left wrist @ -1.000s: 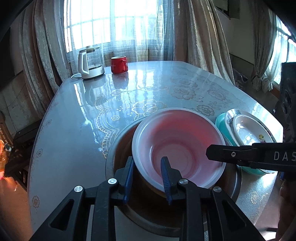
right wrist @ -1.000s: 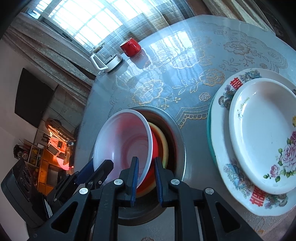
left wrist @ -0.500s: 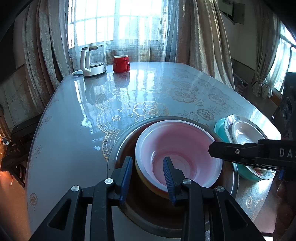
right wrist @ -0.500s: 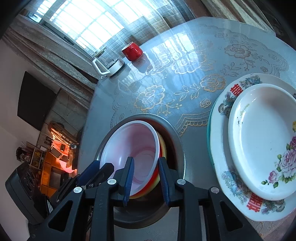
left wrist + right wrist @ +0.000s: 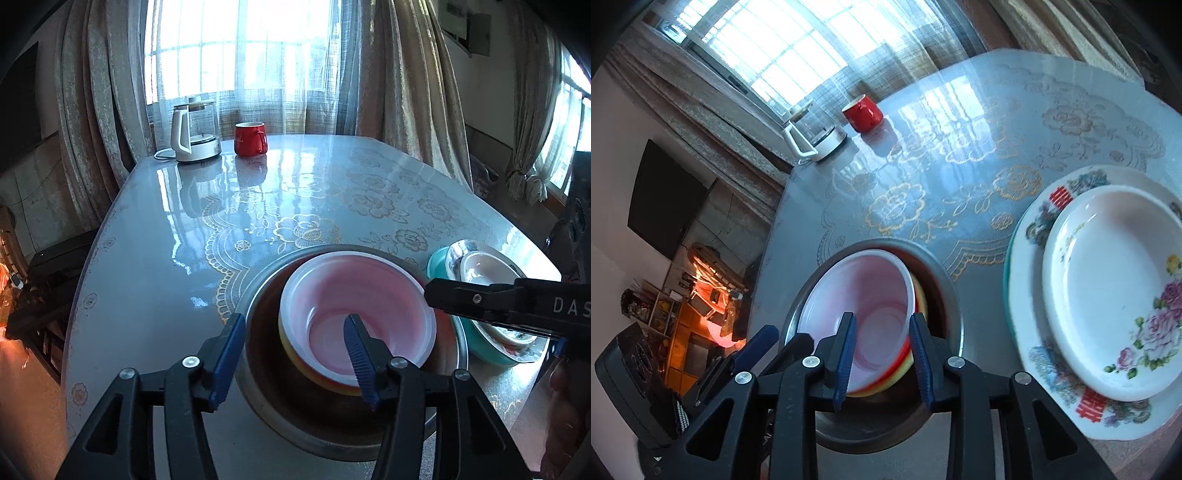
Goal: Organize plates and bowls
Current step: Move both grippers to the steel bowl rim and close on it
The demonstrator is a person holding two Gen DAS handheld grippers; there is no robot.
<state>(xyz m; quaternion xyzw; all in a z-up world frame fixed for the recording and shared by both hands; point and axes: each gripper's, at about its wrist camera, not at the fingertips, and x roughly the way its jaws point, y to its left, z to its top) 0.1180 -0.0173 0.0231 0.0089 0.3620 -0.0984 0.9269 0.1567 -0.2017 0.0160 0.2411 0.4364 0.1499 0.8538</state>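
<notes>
A white bowl with a pink inside [image 5: 354, 306] [image 5: 871, 295] sits nested on a yellow bowl [image 5: 295, 354] and a red one inside a steel basin [image 5: 266, 291]. My left gripper [image 5: 293, 321] is opening wide: one finger stands outside the basin's rim, the other hangs inside the pink bowl, and neither pad presses anything. The jaws of my right gripper [image 5: 882, 319] are opening too, straddling the pink bowl's near rim with gaps at both pads. To the right lies a stack of plates: a small flowered plate [image 5: 1108, 288] on a larger patterned one [image 5: 1034, 229] over a teal one [image 5: 480, 347].
A glass kettle [image 5: 192, 133] and a red mug [image 5: 251, 138] stand at the table's far end by the curtains. The glossy table [image 5: 166, 240] has a lace pattern. The right gripper's body [image 5: 498, 302] reaches in over the plates, with a hand [image 5: 569, 406] behind it.
The pink bowl, held tilted by both grippers, has settled down onto the nested bowls in the basin. Both grippers have let go of its rim and spread, the left much wider.
</notes>
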